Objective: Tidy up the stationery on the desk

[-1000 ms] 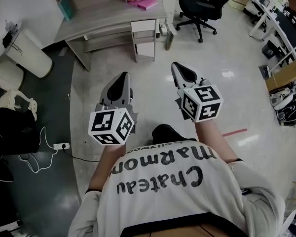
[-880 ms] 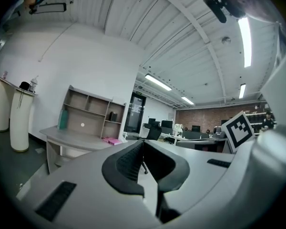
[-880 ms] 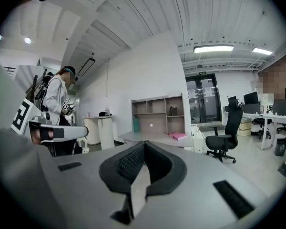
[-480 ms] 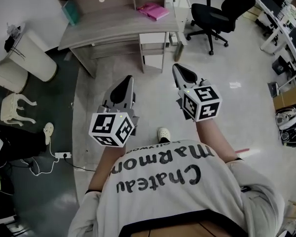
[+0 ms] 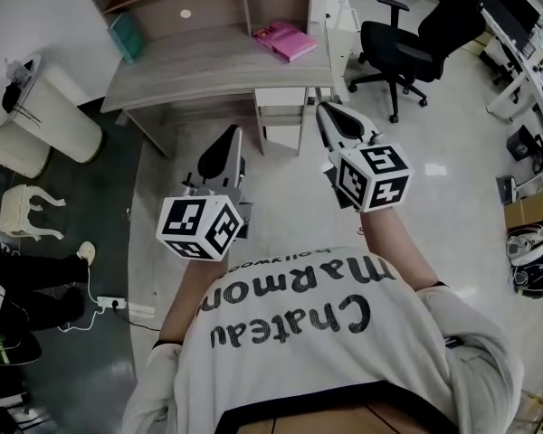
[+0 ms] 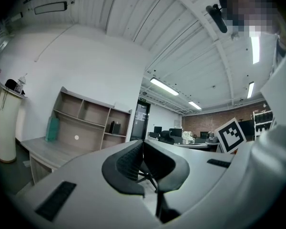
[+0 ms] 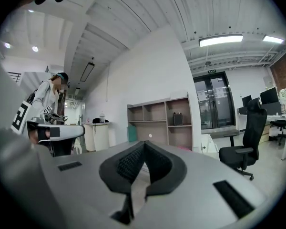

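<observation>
A grey wooden desk with a shelf unit stands ahead of me. A pink notebook lies on its right part. A teal book leans at its left, and a small white disc sits in the shelf. My left gripper is shut and empty, held level over the floor just short of the desk's front edge. My right gripper is also shut and empty, near the desk's right corner. In the left gripper view the jaws meet, with the teal book beyond. The right gripper faces the shelves.
A black office chair stands right of the desk. A white cylindrical bin and a small white stool are at the left. A power strip and its cables lie on the dark floor. A person stands far left.
Both grippers have travelled forward toward the desk, which now sits closer and lower in the head view. Both jaws stay shut and empty.
</observation>
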The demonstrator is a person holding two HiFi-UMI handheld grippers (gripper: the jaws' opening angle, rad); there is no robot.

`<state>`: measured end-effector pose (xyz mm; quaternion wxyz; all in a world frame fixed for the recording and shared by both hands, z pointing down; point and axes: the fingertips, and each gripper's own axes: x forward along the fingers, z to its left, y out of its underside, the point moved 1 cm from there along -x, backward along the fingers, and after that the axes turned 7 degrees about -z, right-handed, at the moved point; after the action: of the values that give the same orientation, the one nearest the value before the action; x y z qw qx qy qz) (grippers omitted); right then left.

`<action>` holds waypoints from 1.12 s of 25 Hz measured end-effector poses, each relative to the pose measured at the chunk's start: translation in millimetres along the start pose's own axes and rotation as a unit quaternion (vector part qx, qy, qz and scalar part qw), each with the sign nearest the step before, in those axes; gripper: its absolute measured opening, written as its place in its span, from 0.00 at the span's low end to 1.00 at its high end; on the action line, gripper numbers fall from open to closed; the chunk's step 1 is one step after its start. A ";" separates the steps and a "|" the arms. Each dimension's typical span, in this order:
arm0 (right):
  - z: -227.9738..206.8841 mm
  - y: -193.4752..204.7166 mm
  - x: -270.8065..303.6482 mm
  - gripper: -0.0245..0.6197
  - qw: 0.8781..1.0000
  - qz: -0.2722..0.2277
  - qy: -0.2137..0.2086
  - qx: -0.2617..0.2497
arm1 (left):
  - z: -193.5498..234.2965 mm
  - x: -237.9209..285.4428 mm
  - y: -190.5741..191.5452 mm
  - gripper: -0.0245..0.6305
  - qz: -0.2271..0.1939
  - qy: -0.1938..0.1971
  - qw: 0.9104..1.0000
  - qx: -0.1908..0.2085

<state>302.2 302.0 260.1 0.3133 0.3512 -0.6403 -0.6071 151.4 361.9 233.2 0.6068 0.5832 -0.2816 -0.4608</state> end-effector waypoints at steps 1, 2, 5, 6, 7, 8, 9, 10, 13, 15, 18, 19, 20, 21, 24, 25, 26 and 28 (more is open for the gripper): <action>-6.7 -2.4 6.9 0.06 1.000 -0.003 -0.002 -0.002 | 1.7 9.5 -0.1 0.06 -0.005 0.000 1.000 0.001; -13.1 -4.1 13.1 0.06 1.000 -0.005 -0.004 -0.003 | 3.4 18.3 0.6 0.06 -0.009 -0.001 1.000 0.001; -32.0 -7.8 29.5 0.06 1.000 -0.011 -0.006 -0.002 | 8.2 42.2 4.4 0.06 -0.015 -0.003 1.000 -0.001; -37.9 -8.2 34.7 0.06 1.000 -0.012 -0.006 0.001 | 9.4 48.9 6.5 0.06 -0.015 -0.004 1.000 0.000; -42.9 -7.0 39.5 0.06 1.000 -0.012 -0.007 0.004 | 10.7 54.0 9.7 0.06 -0.013 -0.005 1.000 0.001; -46.7 -3.5 43.5 0.06 1.000 -0.010 -0.007 0.007 | 12.6 57.5 14.4 0.06 -0.010 -0.007 1.000 0.002; -49.5 2.1 47.0 0.06 1.000 -0.005 -0.007 0.009 | 15.5 59.9 20.2 0.06 -0.005 -0.010 1.000 0.001; -51.8 9.4 50.3 0.06 1.000 0.003 -0.007 0.011 | 19.2 61.9 26.9 0.06 0.001 -0.013 1.000 -0.003; -60.1 33.6 60.1 0.06 0.999 0.029 -0.002 0.021 | 30.4 71.6 48.3 0.06 0.023 -0.017 0.999 -0.019; -67.1 45.3 68.3 0.06 0.999 0.043 0.002 0.027 | 36.9 82.0 58.2 0.06 0.032 -0.016 0.999 -0.025; -78.8 53.4 82.1 0.06 0.998 0.052 0.010 0.032 | 46.7 101.7 67.0 0.06 0.038 -0.008 0.999 -0.030; -82.8 54.9 88.0 0.06 0.998 0.053 0.013 0.033 | 50.6 109.8 69.6 0.06 0.040 -0.003 0.999 -0.031; -86.9 56.6 94.8 0.06 0.998 0.054 0.016 0.034 | 55.0 118.6 72.2 0.06 0.042 0.001 0.999 -0.033; -91.4 58.4 102.5 0.06 0.998 0.056 0.020 0.036 | 59.7 128.1 74.7 0.06 0.045 0.007 0.998 -0.034; -106.8 62.0 131.5 0.06 0.997 0.060 0.032 0.042 | 78.4 162.3 78.5 0.06 0.049 0.024 0.998 -0.035; -111.8 62.0 143.2 0.06 0.997 0.061 0.035 0.043 | 86.7 175.0 78.3 0.06 0.050 0.028 0.998 -0.035; -116.9 61.5 155.3 0.06 0.996 0.062 0.039 0.043 | 95.4 188.0 78.1 0.06 0.051 0.032 0.998 -0.036; -128.1 60.1 179.8 0.06 0.996 0.063 0.049 0.048 | 111.8 214.5 78.7 0.06 0.057 0.042 0.997 -0.040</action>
<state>303.9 82.3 324.1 0.3653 0.3540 -0.6732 -0.5367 160.7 113.1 285.4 0.6666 0.5602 -0.2698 -0.4112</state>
